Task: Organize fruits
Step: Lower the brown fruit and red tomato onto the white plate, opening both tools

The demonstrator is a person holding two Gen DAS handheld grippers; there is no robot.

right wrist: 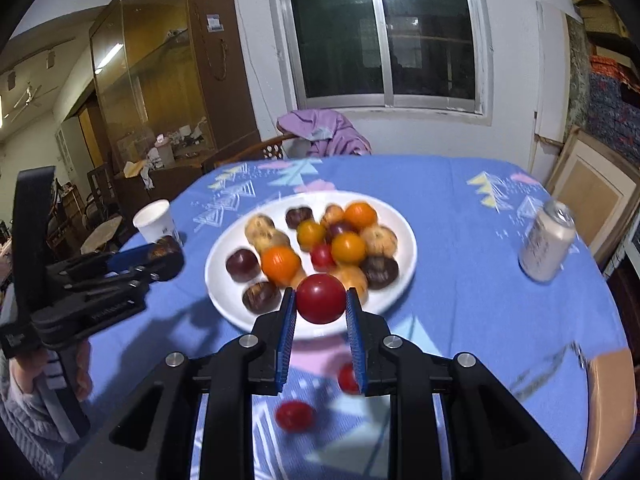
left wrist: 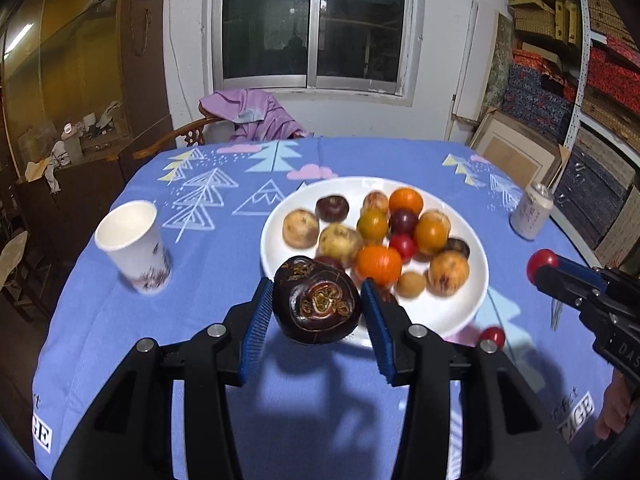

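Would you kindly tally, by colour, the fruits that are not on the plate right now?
Red: 3 (held red fruit in the right tool; loose red fruits on the tablecloth)
Dark purple-brown: 1 (dark fruit in the left tool)
Total: 4

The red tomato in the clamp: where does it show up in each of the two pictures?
Left wrist view: far right, the red tomato at the tip of the right gripper.
Right wrist view: centre, clamped between the blue pads.
Shared landmark: the white plate of fruit, beyond it in both.
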